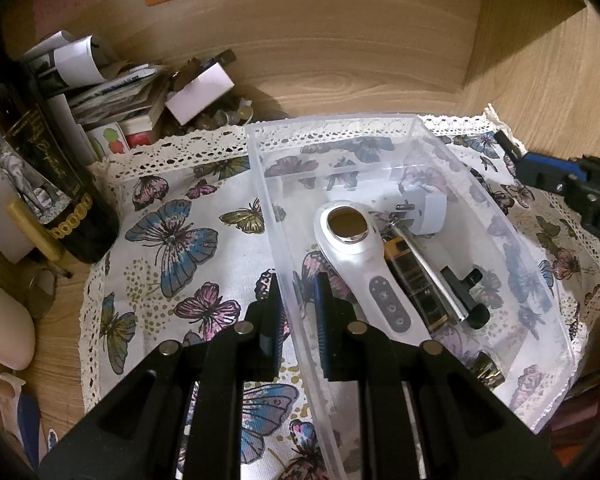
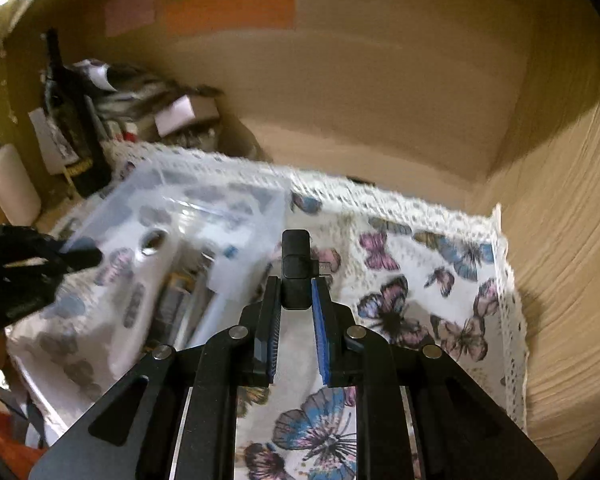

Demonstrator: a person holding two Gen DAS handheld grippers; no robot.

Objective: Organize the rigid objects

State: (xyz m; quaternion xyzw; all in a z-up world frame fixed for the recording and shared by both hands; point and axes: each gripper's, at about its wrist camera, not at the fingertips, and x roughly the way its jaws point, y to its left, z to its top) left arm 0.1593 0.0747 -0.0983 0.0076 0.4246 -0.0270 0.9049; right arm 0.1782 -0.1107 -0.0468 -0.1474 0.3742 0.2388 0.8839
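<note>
Your right gripper (image 2: pixel 296 286) is clamped on a small black device (image 2: pixel 296 268), a blocky piece with a metal plug on its side, held above the butterfly cloth (image 2: pixel 420 280) just right of the clear plastic bin (image 1: pixel 268 200). Your left gripper (image 1: pixel 298 300) straddles the bin's near-left wall, one finger outside and one inside, pinching that wall. Inside the bin lie a white handheld device (image 1: pixel 364 264) with a round metal head, a harmonica (image 1: pixel 416 280), a metal rod (image 1: pixel 424 264), a white plug adapter (image 1: pixel 428 208) and a black part (image 1: pixel 468 280). A dark bottle (image 1: pixel 40 168) and stacked papers (image 1: pixel 112 88) stand off the cloth's left edge on the wooden shelf (image 1: pixel 340 60).
</note>
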